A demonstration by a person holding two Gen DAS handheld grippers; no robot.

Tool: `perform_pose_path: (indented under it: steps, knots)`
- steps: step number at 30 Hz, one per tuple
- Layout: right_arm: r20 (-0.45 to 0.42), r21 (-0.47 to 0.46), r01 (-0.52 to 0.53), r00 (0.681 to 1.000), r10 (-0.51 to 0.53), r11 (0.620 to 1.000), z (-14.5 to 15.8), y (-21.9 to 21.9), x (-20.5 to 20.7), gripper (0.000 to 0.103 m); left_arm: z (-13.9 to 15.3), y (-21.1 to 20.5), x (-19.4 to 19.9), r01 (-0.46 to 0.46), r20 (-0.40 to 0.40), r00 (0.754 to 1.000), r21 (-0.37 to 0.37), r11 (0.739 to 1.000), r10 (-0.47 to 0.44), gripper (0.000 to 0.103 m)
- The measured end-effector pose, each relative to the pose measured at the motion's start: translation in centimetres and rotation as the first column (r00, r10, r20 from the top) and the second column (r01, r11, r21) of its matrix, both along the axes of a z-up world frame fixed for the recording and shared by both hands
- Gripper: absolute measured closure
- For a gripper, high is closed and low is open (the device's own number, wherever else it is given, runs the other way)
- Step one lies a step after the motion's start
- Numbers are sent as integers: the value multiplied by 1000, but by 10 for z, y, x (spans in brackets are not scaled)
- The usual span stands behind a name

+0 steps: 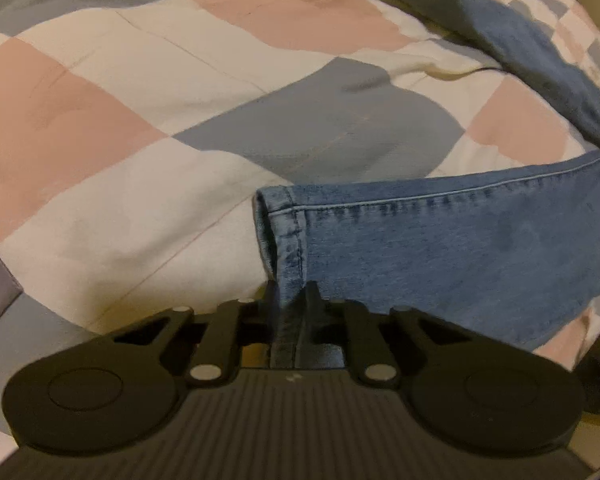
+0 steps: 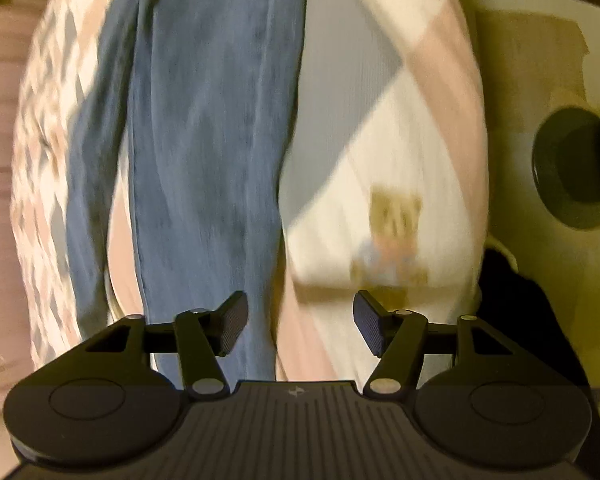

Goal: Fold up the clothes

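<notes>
Left gripper [image 1: 291, 300] pinches hem of blue denim jeans [image 1: 440, 240]; leg runs toward 3 o'clock. Right gripper [image 2: 300, 320] wide apart, empty; denim at 11 o'clock.

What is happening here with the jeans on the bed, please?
A person is folding blue jeans on a checked quilt. The left gripper is shut on the hem of one leg. The right gripper is open and holds nothing; it hangs above the other part of the jeans.
</notes>
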State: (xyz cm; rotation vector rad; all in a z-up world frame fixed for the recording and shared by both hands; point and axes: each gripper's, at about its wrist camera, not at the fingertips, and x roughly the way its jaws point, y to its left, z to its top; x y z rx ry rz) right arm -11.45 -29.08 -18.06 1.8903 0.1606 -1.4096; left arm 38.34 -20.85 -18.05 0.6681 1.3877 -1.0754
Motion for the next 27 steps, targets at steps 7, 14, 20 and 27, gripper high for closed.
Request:
perform_pose_path:
  steps: [7,14,20,27]
  knots:
    - [2,-70,117,993,-117,991,-29,-31,-15,52,29,5,1,21,16,1000,-32,999,-21,94]
    - [-116,-93,-4,993,-7,996,9,-36,-11,101,55,7,2,-15,17,1000,-73,997,16,94]
    - [-192,79,-138,970,151,987,7,-38,-13,100,19,17,-2,20,55,998,129,991,-27,96]
    - [-327,-143,-227,929,170,963,55,-73,14,60,75,-16,57,17,149,989,-93,996,-3,80]
